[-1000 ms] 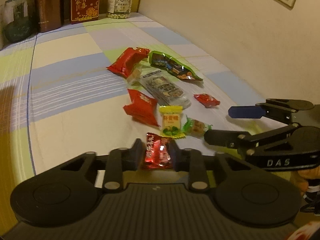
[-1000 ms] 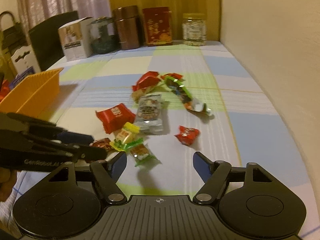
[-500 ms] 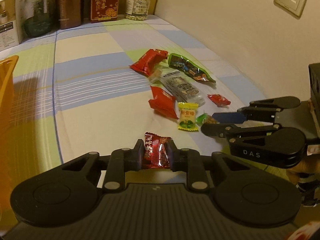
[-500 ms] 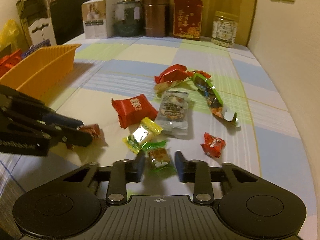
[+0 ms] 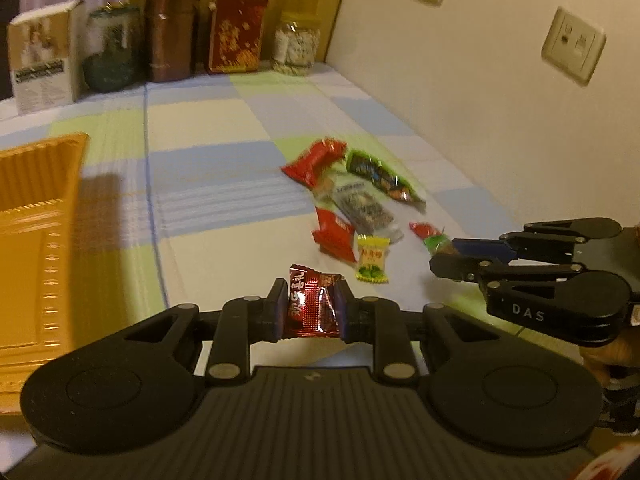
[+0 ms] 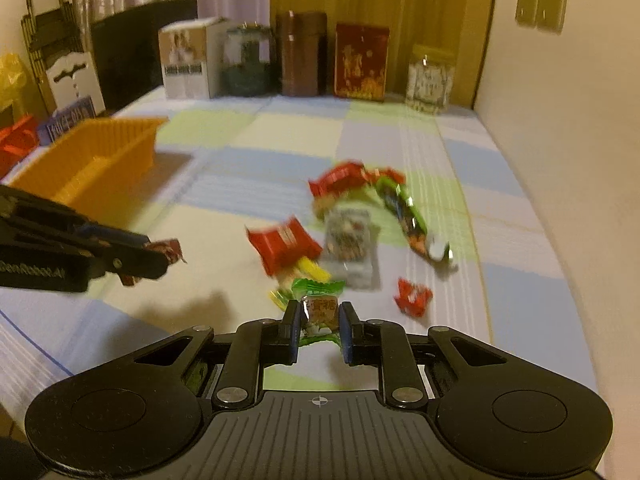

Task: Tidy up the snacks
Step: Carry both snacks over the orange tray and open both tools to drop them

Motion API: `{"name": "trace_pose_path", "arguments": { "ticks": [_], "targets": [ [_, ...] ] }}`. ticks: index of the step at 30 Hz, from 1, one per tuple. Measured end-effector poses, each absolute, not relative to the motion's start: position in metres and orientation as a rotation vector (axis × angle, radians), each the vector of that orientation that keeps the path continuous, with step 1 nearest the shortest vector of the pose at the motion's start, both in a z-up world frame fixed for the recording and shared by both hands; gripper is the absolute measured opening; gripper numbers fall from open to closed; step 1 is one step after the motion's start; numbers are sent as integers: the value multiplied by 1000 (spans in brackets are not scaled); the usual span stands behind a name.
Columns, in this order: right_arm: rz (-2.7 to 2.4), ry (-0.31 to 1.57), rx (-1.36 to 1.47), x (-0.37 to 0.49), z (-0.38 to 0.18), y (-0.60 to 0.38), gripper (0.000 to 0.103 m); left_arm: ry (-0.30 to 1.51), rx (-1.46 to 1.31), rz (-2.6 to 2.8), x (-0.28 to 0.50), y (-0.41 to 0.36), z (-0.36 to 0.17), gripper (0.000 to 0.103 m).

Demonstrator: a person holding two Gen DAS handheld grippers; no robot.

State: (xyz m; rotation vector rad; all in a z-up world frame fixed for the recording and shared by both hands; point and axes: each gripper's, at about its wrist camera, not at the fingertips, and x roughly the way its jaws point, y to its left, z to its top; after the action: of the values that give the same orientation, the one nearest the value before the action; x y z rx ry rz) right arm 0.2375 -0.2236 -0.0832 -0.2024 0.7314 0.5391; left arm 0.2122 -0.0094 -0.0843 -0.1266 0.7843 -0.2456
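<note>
My left gripper is shut on a dark red candy and holds it above the cloth; both also show in the right wrist view, gripper and candy. My right gripper is shut on a green candy, lifted off the cloth; the gripper also shows in the left wrist view. Loose snacks lie ahead: a red packet, a yellow candy, a clear biscuit pack, a green pack, a small red candy. An orange basket stands at the left.
The table has a checked cloth. Tins, a jar and a white box line the far edge. A wall with sockets runs along the right side. The orange basket's rim is close on my left.
My right gripper closed on the green candy and lifted it. My left gripper rose with the dark red candy and swung left, bringing the orange basket into its view.
</note>
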Motion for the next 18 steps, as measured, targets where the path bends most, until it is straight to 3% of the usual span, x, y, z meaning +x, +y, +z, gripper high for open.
{"name": "trace_pose_path", "arguments": {
  "ticks": [10,18],
  "targets": [
    [670,652,-124,210,-15,-149,20,706,-134,-117,176,48,-29,22],
    [813,663,-113,194,-7,-61,20,692,-127,13,150,124,-12,22]
  ]
}}
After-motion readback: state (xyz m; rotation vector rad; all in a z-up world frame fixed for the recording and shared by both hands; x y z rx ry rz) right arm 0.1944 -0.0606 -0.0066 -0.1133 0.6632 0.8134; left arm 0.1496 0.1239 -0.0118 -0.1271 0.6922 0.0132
